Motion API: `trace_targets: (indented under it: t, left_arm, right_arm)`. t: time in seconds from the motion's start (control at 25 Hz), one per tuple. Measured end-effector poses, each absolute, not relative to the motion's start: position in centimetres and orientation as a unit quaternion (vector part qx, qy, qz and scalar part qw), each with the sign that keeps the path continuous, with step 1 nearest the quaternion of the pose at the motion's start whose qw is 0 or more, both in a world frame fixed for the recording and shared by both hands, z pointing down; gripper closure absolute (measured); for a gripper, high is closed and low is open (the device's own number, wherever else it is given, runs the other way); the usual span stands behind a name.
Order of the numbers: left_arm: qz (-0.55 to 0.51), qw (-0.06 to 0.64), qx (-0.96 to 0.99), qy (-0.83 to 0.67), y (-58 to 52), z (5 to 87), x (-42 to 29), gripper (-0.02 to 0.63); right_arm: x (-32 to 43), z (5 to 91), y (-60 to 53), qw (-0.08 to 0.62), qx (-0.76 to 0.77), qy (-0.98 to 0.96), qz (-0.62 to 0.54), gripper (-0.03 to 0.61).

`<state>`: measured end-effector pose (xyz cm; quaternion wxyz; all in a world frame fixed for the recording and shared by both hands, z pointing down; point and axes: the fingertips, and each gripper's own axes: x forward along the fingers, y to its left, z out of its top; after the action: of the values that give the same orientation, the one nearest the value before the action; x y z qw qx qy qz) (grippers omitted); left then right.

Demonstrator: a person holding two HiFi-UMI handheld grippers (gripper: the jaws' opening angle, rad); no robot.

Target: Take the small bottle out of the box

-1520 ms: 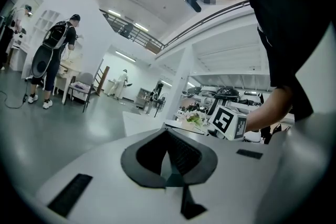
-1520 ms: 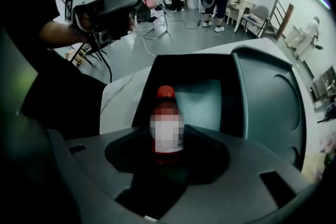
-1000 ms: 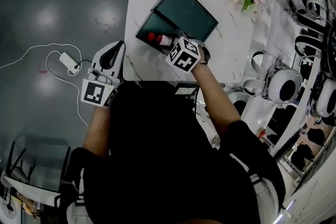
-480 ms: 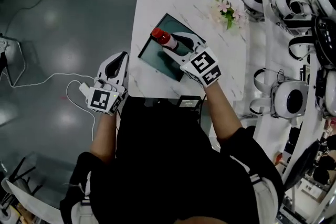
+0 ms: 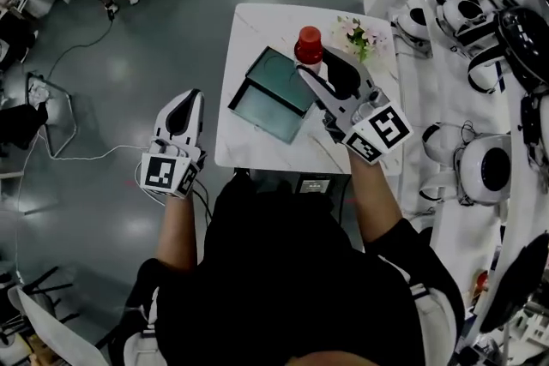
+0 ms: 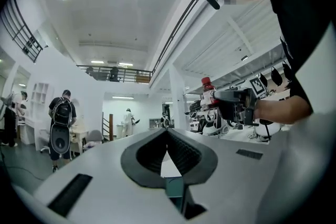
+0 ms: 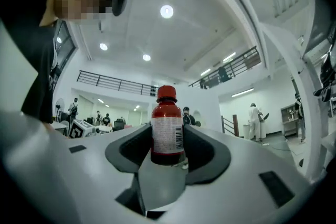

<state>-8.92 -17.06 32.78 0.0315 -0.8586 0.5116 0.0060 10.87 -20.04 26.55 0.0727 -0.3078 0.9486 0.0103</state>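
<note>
Above the counter [image 5: 257,152], we grip the small bottle [image 5: 309,47] upright in our right tool [image 5: 324,69], held high so it clears the box [image 5: 270,94].

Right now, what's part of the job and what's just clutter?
Job: small bottle, clamped in the right gripper; open box on the table.
Lying about: flowers, floor cable, white round devices, empty left gripper.

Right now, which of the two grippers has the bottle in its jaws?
The right gripper: its jaws clamp the red-capped small bottle. The left gripper has its jaws shut together, nothing between them.
</note>
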Motion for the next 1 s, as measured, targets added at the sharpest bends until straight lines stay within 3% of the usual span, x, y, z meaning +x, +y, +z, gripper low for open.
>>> trace_targets:
  t: [0.32, 1.0]
  left_arm:
    - [0.017, 0.053, -0.857, 0.512, -12.5, 30.1, -7.7, 0.600]
    - [0.037, 0.047, -0.876, 0.478, 2.2, 30.0, -9.7, 0.599]
  right_arm:
    - [18.5, 23.3, -13.8, 0.171, -0.376, 0.909, 0.055, 0.368]
    - [16.6, 28.2, 2.3, 0.133, -0.442, 0.887, 0.020, 0.367]
